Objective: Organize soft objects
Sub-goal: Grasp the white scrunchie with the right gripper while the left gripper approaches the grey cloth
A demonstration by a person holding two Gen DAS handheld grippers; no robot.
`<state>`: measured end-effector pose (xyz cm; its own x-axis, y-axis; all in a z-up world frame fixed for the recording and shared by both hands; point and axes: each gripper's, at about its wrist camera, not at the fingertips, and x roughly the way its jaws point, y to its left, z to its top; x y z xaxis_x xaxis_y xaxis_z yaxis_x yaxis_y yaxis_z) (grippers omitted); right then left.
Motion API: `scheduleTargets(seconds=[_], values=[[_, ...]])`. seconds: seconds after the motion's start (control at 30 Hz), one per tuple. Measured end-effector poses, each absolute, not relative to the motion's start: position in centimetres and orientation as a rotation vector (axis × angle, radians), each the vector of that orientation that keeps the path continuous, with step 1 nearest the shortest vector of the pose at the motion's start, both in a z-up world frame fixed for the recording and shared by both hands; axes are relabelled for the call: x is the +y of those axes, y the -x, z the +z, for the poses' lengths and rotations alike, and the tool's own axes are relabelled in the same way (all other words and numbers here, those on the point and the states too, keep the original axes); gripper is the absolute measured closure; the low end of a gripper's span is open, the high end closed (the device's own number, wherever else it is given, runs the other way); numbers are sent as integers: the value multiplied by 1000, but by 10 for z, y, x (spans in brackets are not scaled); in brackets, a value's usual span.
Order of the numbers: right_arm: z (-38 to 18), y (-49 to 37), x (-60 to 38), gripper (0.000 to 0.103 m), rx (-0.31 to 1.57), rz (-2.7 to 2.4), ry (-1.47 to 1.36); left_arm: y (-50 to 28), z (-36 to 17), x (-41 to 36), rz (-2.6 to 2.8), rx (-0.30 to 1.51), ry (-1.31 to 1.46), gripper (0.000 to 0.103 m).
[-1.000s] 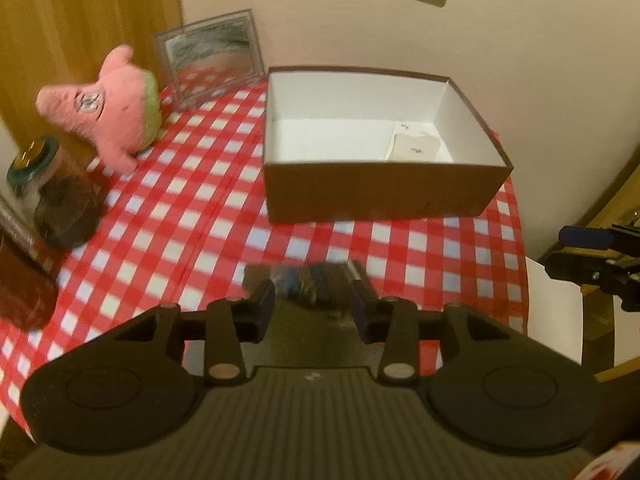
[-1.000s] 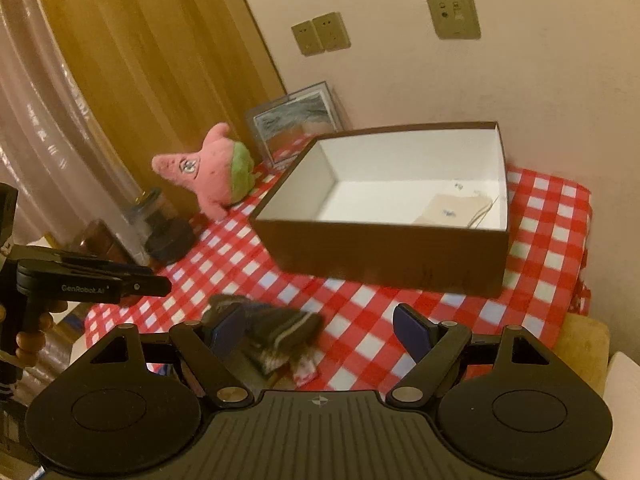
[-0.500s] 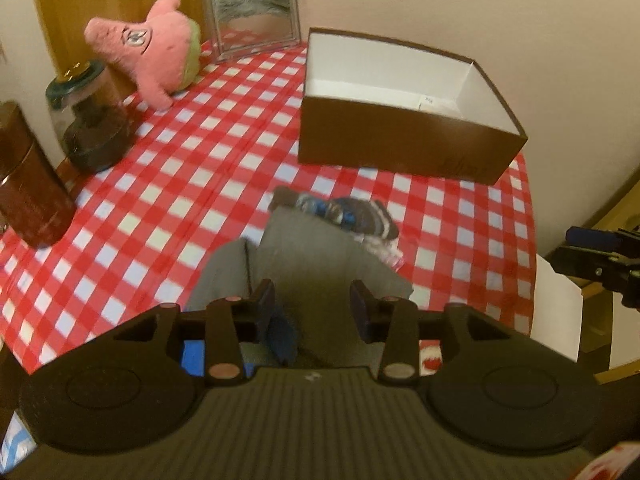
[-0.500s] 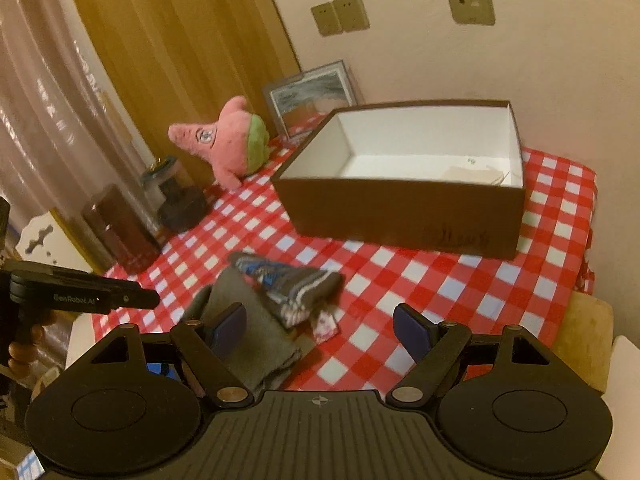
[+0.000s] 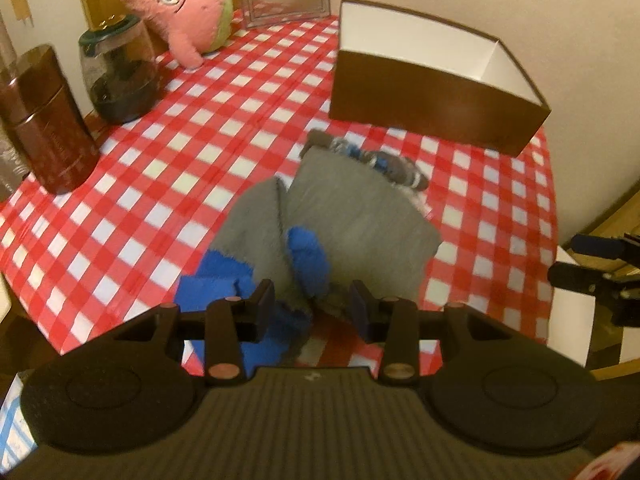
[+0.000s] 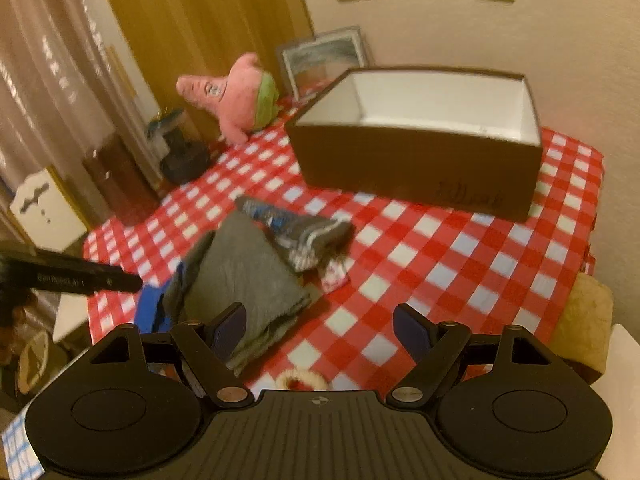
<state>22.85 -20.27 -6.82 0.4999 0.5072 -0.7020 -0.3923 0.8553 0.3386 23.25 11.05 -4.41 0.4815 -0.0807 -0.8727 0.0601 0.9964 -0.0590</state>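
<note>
Grey sock pair (image 5: 352, 216) with blue toes and heels lies on the red-checked tabletop (image 5: 168, 168), near its front edge. In the left wrist view its long axis runs from the blue toes at lower left up to the cuffs at upper right, cuffs pointing toward the brown box (image 5: 432, 100). Striped folded socks (image 6: 308, 236) lie just beyond the cuffs, touching them, between the grey pair and the box. Left gripper (image 5: 312, 308): jaws about half open, holding nothing, hovering over the blue toe end; whether the pads touch the fabric cannot be told. Right gripper (image 6: 320, 328): jaws wide open and empty, its left finger (image 6: 230, 326) over the grey pair's near edge, bare cloth between the jaws. Pink plush star (image 5: 184, 0) stands at the far corner, well apart from both grippers.
</note>
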Motion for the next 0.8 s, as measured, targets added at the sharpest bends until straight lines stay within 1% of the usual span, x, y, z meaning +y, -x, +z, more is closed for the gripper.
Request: scheduleTargets(seconds=[0.33,0.5,0.8], values=[[-121,-220,-164,22,987,600,14,-203,-83,136,-20,1125,60,65],[-139,-221,-152,22,1000,610,72,-195,-101,139,-16,1134,66,64],[-163,-220,-135,24,992,630,158,-196,-114,142,-27,1140,88,63]])
